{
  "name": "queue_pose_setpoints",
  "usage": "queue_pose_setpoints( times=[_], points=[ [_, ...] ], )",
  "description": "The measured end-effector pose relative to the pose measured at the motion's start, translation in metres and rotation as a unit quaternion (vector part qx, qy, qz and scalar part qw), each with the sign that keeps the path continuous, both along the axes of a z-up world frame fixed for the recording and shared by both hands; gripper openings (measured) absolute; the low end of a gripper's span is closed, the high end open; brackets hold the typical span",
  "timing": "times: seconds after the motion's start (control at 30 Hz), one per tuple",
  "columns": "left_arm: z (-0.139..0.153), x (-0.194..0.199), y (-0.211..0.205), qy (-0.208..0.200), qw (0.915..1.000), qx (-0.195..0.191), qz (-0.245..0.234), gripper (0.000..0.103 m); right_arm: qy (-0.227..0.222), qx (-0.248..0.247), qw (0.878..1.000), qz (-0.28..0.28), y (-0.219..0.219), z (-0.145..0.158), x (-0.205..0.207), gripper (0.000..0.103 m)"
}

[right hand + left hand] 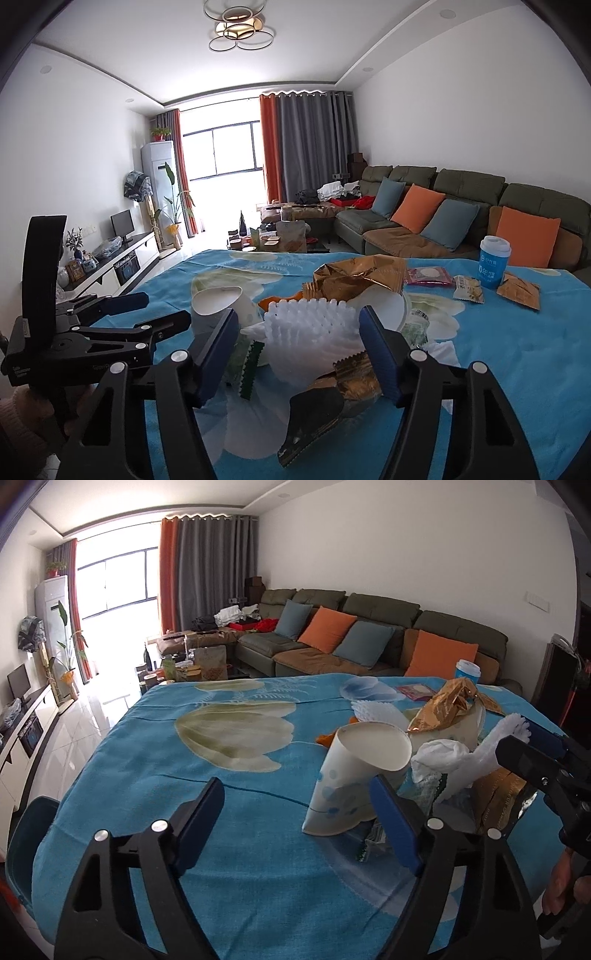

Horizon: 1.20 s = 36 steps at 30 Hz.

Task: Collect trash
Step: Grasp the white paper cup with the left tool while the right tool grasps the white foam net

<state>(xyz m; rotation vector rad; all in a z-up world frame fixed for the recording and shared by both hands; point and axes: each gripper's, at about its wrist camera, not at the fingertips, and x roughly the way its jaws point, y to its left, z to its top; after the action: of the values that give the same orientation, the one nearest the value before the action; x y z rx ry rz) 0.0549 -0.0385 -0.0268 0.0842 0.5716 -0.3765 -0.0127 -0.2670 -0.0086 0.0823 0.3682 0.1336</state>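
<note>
The left gripper hangs low over the blue flowered surface, fingers parted and gripping nothing. Its left finger sits over bare cloth; its right finger is just beside a tipped paper cup. The cup's long axis runs up and away from the gripper, open mouth facing the far side of the room, its crushed base nearest the camera. So the cup lies at the right-hand edge of the gap, not centred in it. In all likelihood, a small shift right would bring it between the fingers.

Moving right, the pile thickens: crumpled white tissue, a gold foil wrapper draped over a second cup, and a green-edged packet tucked under the first cup.

The right gripper is set around white foam fruit netting, which fills most of the gap. Whether the fingers already press it cannot be told; they look close but not clamped. A gold wrapper lies under the right finger, and a dark packet sits nearer the camera.

Further right, a lidded blue cup stands upright, with 2 or 3 snack packets flat beside it, well apart from both grippers. The clutter is loose and overlapping, so a neighbouring scrap could get dragged along.
</note>
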Motion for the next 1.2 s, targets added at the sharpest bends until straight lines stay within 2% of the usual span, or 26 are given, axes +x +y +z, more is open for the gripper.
queue_pose_setpoints(
  times=[0.03, 0.1, 0.2, 0.23, 0.3, 0.33, 0.4, 0.5, 0.53, 0.8, 0.97, 1.2],
  points=[
    [-0.001, 0.002, -0.002, 0.006, 0.9999, 0.0, -0.009, 0.077, 0.002, 0.002, 1.0, 0.002, -0.001, 0.0, 0.001, 0.058],
    [-0.003, 0.008, -0.007, 0.021, 0.9993, -0.001, -0.031, 0.072, 0.006, 0.009, 1.0, 0.009, -0.003, 0.0, 0.002, 0.045],
    [-0.007, 0.019, -0.014, 0.043, 0.9972, 0.007, -0.061, 0.065, 0.015, 0.026, 0.999, 0.019, -0.007, -0.001, 0.005, 0.034],
    [-0.008, 0.022, -0.016, 0.05, 0.9962, 0.01, -0.071, 0.062, 0.018, 0.034, 0.999, 0.02, -0.009, -0.001, 0.006, 0.032],
    [-0.011, 0.027, -0.02, 0.061, 0.9938, 0.012, -0.092, 0.054, 0.024, 0.044, 0.998, 0.025, -0.012, -0.001, 0.008, 0.019],
    [-0.012, 0.028, -0.022, 0.065, 0.9927, 0.013, -0.101, 0.05, 0.025, 0.044, 0.998, 0.026, -0.013, -0.001, 0.009, 0.017],
    [-0.014, 0.03, -0.024, 0.074, 0.9906, 0.01, -0.115, 0.044, 0.024, 0.045, 0.998, 0.03, -0.013, 0.001, 0.009, 0.015],
    [-0.016, 0.033, -0.024, 0.092, 0.9871, -0.002, -0.131, 0.027, 0.019, 0.045, 0.998, 0.04, -0.012, 0.006, 0.007, 0.012],
    [-0.017, 0.034, -0.023, 0.097, 0.986, -0.008, -0.136, 0.026, 0.017, 0.049, 0.998, 0.045, -0.013, 0.008, 0.008, 0.012],
    [-0.013, 0.027, -0.019, 0.088, 0.986, -0.03, -0.139, 0.023, 0.013, 0.087, 0.993, 0.073, -0.017, 0.023, 0.011, 0.009],
    [-0.005, 0.021, -0.003, 0.083, 0.9882, -0.046, -0.12, 0.021, 0.008, 0.088, 0.993, 0.084, -0.014, 0.031, 0.012, 0.009],
    [0.013, 0.006, 0.035, 0.065, 0.9928, -0.065, -0.076, 0.019, -0.002, 0.114, 0.986, 0.124, -0.006, 0.053, 0.013, 0.008]
  ],
)
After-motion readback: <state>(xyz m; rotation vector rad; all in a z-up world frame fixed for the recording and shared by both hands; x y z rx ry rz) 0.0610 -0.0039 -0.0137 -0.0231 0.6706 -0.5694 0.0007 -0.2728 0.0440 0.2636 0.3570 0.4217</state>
